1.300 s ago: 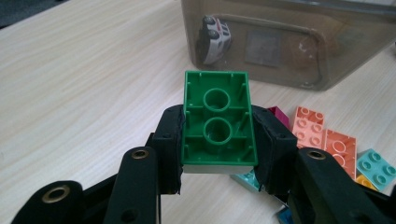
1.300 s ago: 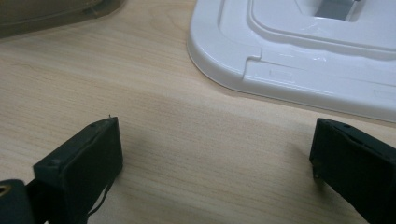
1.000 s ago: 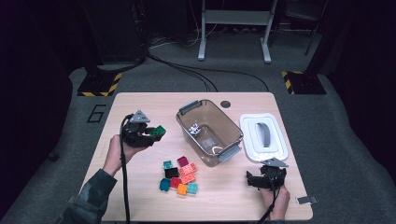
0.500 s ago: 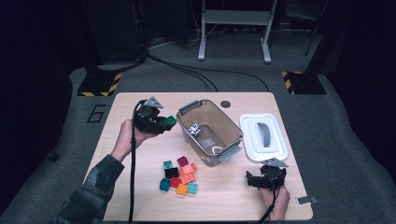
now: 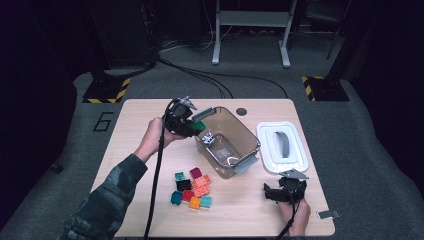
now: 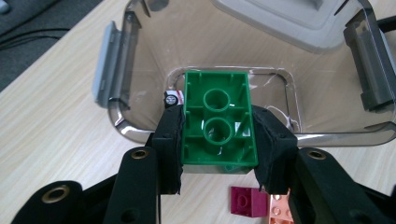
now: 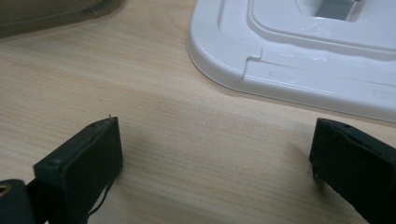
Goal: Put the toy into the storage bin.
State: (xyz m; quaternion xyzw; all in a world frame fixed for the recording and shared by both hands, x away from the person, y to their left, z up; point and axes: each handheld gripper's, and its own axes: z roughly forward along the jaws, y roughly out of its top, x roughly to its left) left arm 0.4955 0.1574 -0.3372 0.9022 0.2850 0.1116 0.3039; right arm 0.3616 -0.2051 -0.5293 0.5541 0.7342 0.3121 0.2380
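The left gripper (image 6: pixel 217 140) pinched a green brick (image 6: pixel 217 122) over the clear bin (image 6: pixel 116 74), hiding a small label (image 6: pixel 173 99), illegible. Right gripper (image 7: pixel 215 158) stood spread.

Green brick (image 6: pixel 217 123), underside up, above clear bin (image 6: pixel 122 119).

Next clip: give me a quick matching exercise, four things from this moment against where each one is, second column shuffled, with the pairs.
Things:
1. green brick
2. white lid
3. clear bin
4. right gripper

Places or states:
A. lying flat on the table, right of the bin
B. clamped between the left gripper jaws, above the bin's rim
C. jaws apart, low over bare table near the lid
D. standing open mid-table, one small item inside

Pairs: 1-B, 2-A, 3-D, 4-C
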